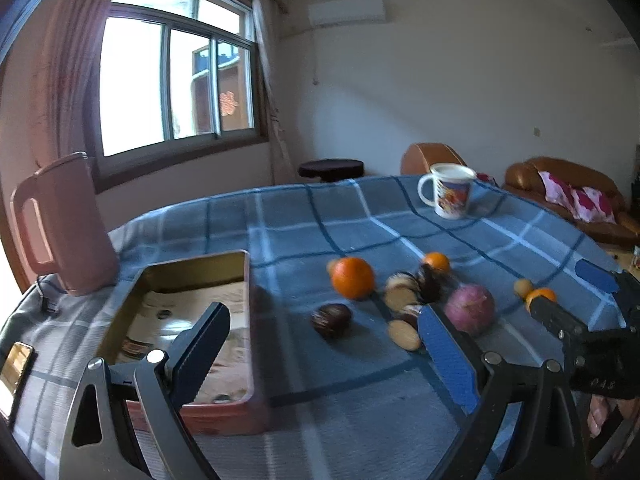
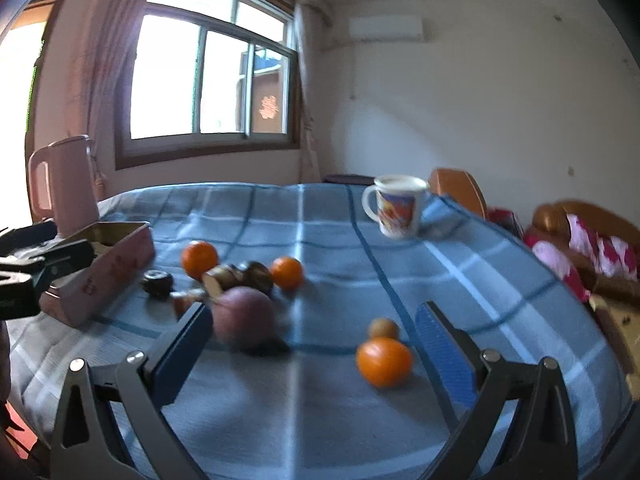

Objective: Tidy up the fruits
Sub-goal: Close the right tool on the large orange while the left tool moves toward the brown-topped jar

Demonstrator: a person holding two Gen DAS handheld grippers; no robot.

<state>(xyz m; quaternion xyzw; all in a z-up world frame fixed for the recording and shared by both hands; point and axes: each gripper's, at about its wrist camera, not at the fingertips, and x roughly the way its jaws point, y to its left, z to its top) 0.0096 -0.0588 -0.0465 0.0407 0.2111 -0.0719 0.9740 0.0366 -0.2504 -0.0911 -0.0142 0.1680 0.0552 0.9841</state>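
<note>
Left wrist view: left gripper (image 1: 324,344) with jaws spread wide, nothing between them, held above the table (image 1: 360,392), which has a blue checked cloth. Left finger hangs over an open tin box (image 1: 248,320) with a shiny inside; box sits at the left, no fruit seen in it. Pink kettle (image 1: 64,224) stands behind the box. A phone (image 1: 16,364) lies at the far left edge. Fruits lie loose on the cloth right of the box: a large orange (image 1: 353,278), a dark round fruit (image 1: 331,320) nearer the camera, a small orange (image 1: 437,261) further back, a purple-red apple (image 1: 470,307), and brown slices (image 1: 404,334) between them. Right gripper (image 1: 576,308) enters from the right, partly covering another orange (image 1: 541,295). White printed mug (image 1: 450,190) stands at the far side.

Right wrist view: right gripper (image 2: 312,344), jaws wide apart and holding nothing. Between the fingers lie the apple (image 2: 243,318), close to the left finger, and an orange (image 2: 384,361) near the right finger, with a small tan fruit (image 2: 383,328) touching it behind. This view shows that pair in full; the left view hides most of it. The box (image 2: 100,276) shows only its outer side here, its inside out of sight. Left gripper (image 2: 44,268) appears at the left edge over the box. The phone is out of this view.
</note>
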